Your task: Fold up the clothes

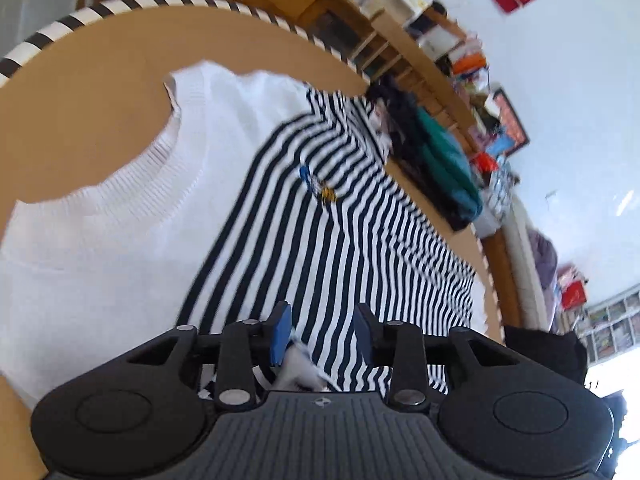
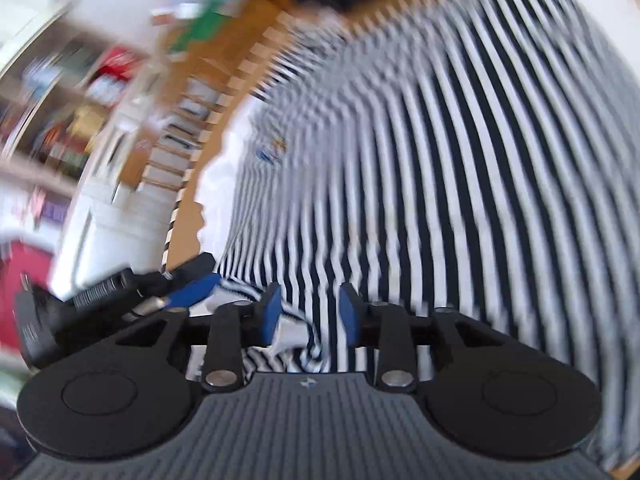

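Both grippers, left (image 1: 322, 332) and right (image 2: 308, 314), had fingers spread loosely around bunched near-edge cloth of the striped shirt (image 1: 360, 220) lying on the tan table (image 1: 100, 80) beside a white sweater (image 1: 120, 220), so I feared the hem could slip free.

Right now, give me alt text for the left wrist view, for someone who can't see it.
The left gripper, jaws apart, hangs over the edge of a navy-and-white striped shirt that overlaps a white knit sweater on a tan table. Cluttered wooden shelves run behind.
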### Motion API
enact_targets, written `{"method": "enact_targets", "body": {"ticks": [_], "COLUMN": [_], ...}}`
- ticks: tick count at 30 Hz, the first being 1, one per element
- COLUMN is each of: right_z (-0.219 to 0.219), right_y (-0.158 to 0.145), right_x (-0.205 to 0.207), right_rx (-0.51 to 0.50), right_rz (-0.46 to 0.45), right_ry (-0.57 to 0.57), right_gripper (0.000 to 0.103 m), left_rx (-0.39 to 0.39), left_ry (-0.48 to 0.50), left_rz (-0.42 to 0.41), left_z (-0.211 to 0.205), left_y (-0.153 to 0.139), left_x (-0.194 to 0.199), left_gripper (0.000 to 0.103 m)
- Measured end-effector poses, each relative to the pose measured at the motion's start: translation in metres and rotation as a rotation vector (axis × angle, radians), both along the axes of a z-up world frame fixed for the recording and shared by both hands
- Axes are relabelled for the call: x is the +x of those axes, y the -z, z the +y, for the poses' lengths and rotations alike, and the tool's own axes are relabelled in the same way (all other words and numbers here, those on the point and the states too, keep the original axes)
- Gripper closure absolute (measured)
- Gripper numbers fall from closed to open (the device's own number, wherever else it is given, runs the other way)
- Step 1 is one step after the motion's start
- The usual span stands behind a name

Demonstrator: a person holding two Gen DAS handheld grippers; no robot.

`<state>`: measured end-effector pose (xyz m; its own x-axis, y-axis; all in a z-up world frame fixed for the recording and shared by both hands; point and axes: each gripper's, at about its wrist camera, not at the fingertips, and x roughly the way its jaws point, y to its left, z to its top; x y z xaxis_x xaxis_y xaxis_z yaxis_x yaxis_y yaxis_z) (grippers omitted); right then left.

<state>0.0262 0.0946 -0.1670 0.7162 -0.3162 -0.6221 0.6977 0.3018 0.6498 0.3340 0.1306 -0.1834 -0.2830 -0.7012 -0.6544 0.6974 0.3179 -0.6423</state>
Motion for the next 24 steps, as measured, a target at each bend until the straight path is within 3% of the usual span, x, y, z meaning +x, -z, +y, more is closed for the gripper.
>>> {"method": "enact_targets", "body": {"ticks": [2,4,6,9,11,17,20,24], "right_z": [0.014,0.029,0.033,0.021,0.013,-0.015,-0.01,0.011], "right_y": [-0.011,-0.011,-0.001,0.021,0.03,0.019,0.012,0.005], "right_x": [0.019,0.046,0.067,0.079,0.079,0.065,0.07,0.097], "right_rx": [-0.123,-0.172,-0.137,-0.037,-0.016,-0.118,-0.144,-0.211], "right_rz": [0.044,0.114,0.138,0.104,0.106,0.205,0.218,0.304], "right_ry": [-0.176,-0.356,-0.42,-0.316,-0.239,0.021,0.015,-0.102], "right_gripper": [0.08,0.081,0.081,0.081,0.087,0.082,0.082,0.082], "left_rx": [0.002,0.019,0.04,0.105,0.107,0.072,0.012,-0.045], "left_ry": [0.016,0.052,0.089,0.183,0.224,0.261,0.302,0.423], "left_rz": [-0.01,-0.023,-0.03,-0.006,-0.005,0.004,0.016,0.019], "left_z": [0.015,0.033,0.05,0.072,0.079,0.076,0.063,0.025], "left_y": [-0.004,-0.005,-0.006,0.012,0.021,0.025,0.015,0.013], "left_x": [0.003,0.005,0.007,0.007,0.008,0.025,0.028,0.008], "left_gripper": [0.061,0.06,0.059,0.058,0.062,0.063,0.059,0.054]}}
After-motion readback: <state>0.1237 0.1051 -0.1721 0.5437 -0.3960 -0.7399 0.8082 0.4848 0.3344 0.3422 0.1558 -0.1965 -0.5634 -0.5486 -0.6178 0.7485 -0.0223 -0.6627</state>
